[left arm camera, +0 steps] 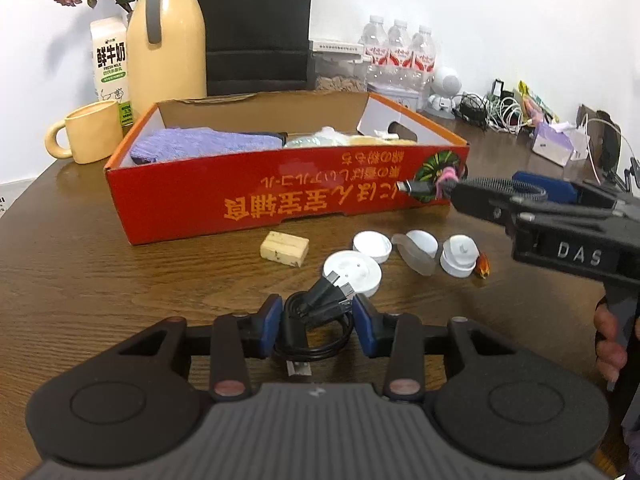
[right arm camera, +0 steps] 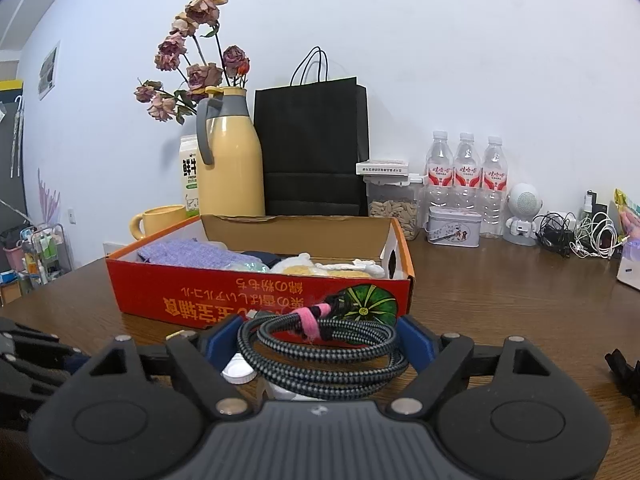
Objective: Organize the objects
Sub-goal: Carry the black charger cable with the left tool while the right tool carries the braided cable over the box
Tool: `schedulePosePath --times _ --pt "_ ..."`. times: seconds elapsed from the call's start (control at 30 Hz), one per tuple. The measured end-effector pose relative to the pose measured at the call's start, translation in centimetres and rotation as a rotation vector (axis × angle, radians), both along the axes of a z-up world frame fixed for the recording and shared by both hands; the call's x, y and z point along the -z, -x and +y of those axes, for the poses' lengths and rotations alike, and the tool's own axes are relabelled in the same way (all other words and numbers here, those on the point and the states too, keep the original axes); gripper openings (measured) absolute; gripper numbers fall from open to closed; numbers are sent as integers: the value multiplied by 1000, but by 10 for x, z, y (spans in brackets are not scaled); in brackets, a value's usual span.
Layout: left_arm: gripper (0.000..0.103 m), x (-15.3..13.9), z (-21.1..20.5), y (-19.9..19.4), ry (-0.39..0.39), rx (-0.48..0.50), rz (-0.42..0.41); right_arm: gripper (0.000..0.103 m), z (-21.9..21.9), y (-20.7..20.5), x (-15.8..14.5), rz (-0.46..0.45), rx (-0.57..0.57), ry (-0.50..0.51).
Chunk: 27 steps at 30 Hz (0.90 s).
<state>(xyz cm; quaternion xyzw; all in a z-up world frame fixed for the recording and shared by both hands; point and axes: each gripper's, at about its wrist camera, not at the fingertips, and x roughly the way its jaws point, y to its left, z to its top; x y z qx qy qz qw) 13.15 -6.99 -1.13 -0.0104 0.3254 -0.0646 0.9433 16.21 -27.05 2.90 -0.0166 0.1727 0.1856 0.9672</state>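
A coiled black USB cable point(left arm camera: 316, 312) lies on the wooden table just in front of me. My left gripper point(left arm camera: 318, 322) has its blue pads against both sides of that bundle. Off to the right, my right gripper point(left arm camera: 500, 196) hovers before the red cardboard box point(left arm camera: 280, 200). It holds a grey braided cable coil point(right arm camera: 320, 364) bound with a pink tie point(right arm camera: 312, 316). In the right wrist view the right gripper point(right arm camera: 320, 344) is shut on this coil, with the box point(right arm camera: 200, 296) just beyond. The box holds a purple cloth point(left arm camera: 200, 144) and other soft items.
Several white caps point(left arm camera: 372, 246) and a pale block point(left arm camera: 285, 249) lie between the box and my left gripper. Behind the box stand a yellow mug point(left arm camera: 90, 132), a yellow jug point(left arm camera: 168, 40), a milk carton point(left arm camera: 110, 60), a black bag point(right arm camera: 312, 144) and water bottles point(right arm camera: 466, 176). Tangled chargers point(left arm camera: 500, 116) sit at back right.
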Motion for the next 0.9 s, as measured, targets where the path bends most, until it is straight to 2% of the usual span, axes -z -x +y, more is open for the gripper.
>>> schedulePosePath --times 0.43,0.67,0.9 --pt "39 -23 9 1 38 7 -65 82 5 6 -2 -19 10 19" --pt "39 -49 16 -6 69 6 -129 81 13 14 -14 -52 0 -2" --pt "39 -79 30 -27 104 -28 -210 81 32 0 -32 -92 -10 -2"
